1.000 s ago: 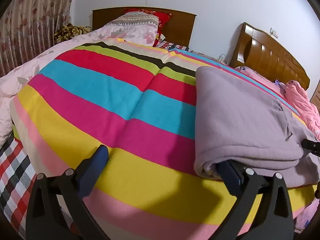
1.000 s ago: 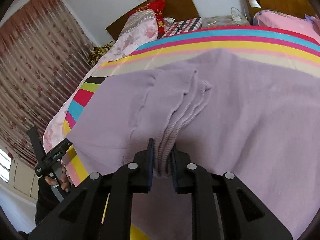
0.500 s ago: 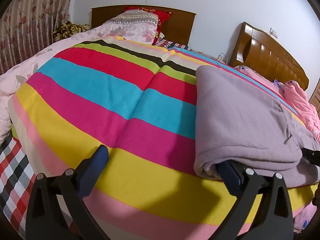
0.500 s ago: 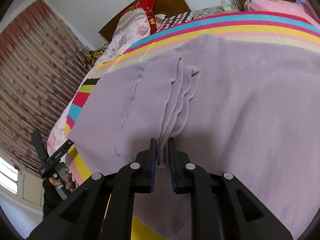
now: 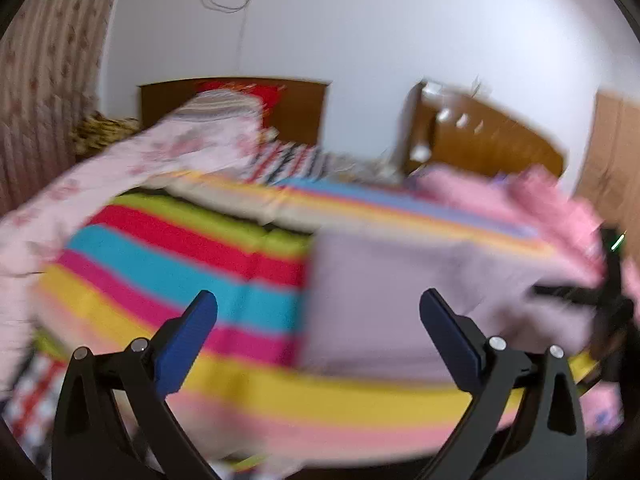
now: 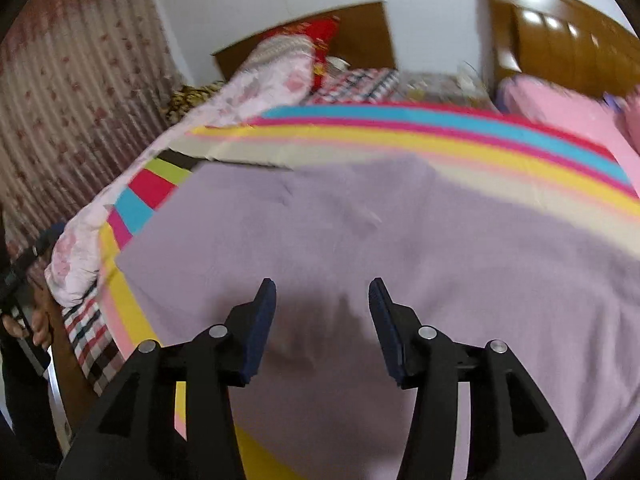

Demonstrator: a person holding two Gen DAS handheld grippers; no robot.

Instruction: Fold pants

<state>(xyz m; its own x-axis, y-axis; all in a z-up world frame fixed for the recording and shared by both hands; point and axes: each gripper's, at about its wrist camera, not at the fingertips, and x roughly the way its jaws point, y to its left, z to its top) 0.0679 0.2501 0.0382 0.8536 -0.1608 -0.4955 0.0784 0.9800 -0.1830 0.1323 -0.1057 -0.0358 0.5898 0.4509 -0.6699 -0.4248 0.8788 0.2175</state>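
The lilac pants [image 6: 360,220] lie folded flat on the striped bedspread [image 6: 460,136]. My right gripper [image 6: 322,286] hovers just above them. Its jaws are opening, and nothing is pinched between the blue pads. In the blurred left wrist view the pants [image 5: 400,280] sit right of centre. My left gripper [image 5: 318,300] is wide open and empty above the bed's near edge, over the pants' left border. A hand holds the left gripper [image 6: 20,272] at the far left of the right wrist view.
Pillows [image 6: 288,68] and a floral quilt [image 6: 224,112] lie along the bed's far and left sides, before a wooden headboard [image 6: 360,28]. A second bed with pink bedding [image 6: 560,108] stands on the right. A patterned curtain [image 6: 72,92] hangs on the left.
My right gripper has let go of the bunched pants fold and lifted off it; the cloth now lies flat. My left gripper has risen and tilted up, still open.
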